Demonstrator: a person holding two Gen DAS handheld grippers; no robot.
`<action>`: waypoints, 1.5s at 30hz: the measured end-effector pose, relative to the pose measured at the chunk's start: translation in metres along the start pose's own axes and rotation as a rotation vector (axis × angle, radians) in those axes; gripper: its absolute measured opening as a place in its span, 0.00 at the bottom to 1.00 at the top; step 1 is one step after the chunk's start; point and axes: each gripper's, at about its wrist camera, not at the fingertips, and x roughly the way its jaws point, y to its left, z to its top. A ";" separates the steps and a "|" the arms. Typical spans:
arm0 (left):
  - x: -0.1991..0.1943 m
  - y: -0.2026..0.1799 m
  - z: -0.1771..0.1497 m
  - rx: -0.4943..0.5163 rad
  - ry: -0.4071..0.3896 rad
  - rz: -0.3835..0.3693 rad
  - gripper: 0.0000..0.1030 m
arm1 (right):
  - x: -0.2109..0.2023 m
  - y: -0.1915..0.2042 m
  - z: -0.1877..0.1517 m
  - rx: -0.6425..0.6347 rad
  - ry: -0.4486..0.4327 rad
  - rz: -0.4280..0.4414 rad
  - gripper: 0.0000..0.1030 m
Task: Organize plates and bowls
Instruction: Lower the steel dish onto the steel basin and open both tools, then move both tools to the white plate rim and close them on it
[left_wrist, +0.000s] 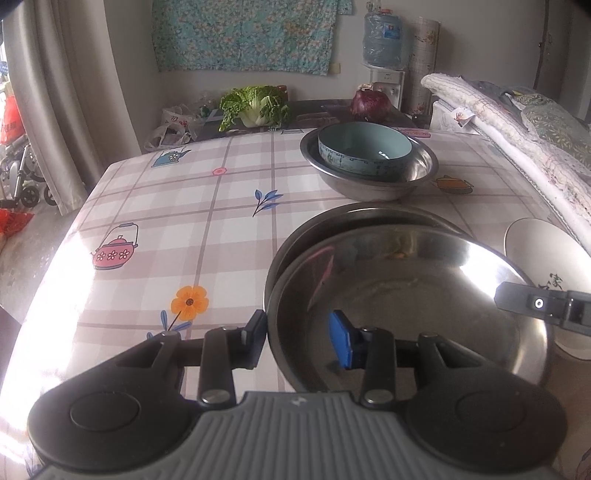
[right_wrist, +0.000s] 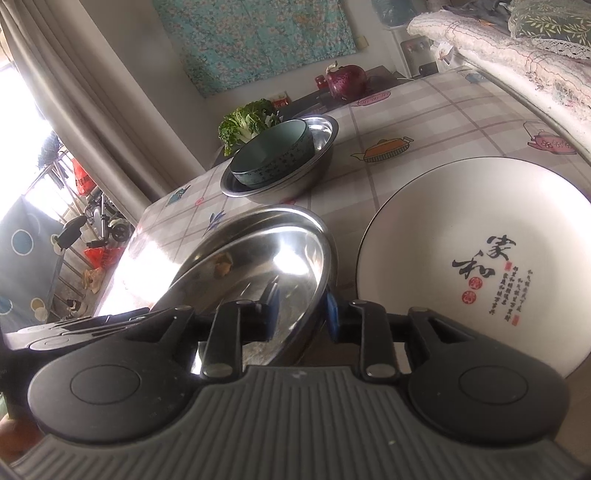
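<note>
A shiny steel plate (left_wrist: 413, 295) is held tilted above a second steel plate (left_wrist: 354, 218) on the checked tablecloth. My left gripper (left_wrist: 299, 339) straddles the top plate's left rim with a wide gap between the fingers. My right gripper (right_wrist: 301, 314) is shut on the same plate's (right_wrist: 258, 269) right rim; it also shows in the left wrist view (left_wrist: 543, 304). A white plate with Chinese writing (right_wrist: 476, 254) lies to the right. A teal bowl (left_wrist: 364, 149) sits inside a steel basin (left_wrist: 417, 173) further back.
A cabbage (left_wrist: 255, 105) and a red cabbage head (left_wrist: 370, 103) lie on a dark surface beyond the table. Folded bedding (left_wrist: 517, 122) runs along the table's right edge. The table (left_wrist: 166, 221) ends at the left, with a curtain and floor clutter beyond.
</note>
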 end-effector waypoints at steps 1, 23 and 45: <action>-0.001 0.001 -0.001 -0.004 -0.001 -0.002 0.38 | -0.001 0.000 0.000 0.001 0.000 0.000 0.27; -0.056 -0.037 -0.022 0.046 -0.066 -0.093 0.64 | -0.055 -0.020 -0.014 0.058 -0.084 0.026 0.42; -0.039 -0.149 -0.048 0.008 -0.079 -0.266 0.63 | -0.136 -0.157 -0.009 0.130 -0.202 -0.164 0.42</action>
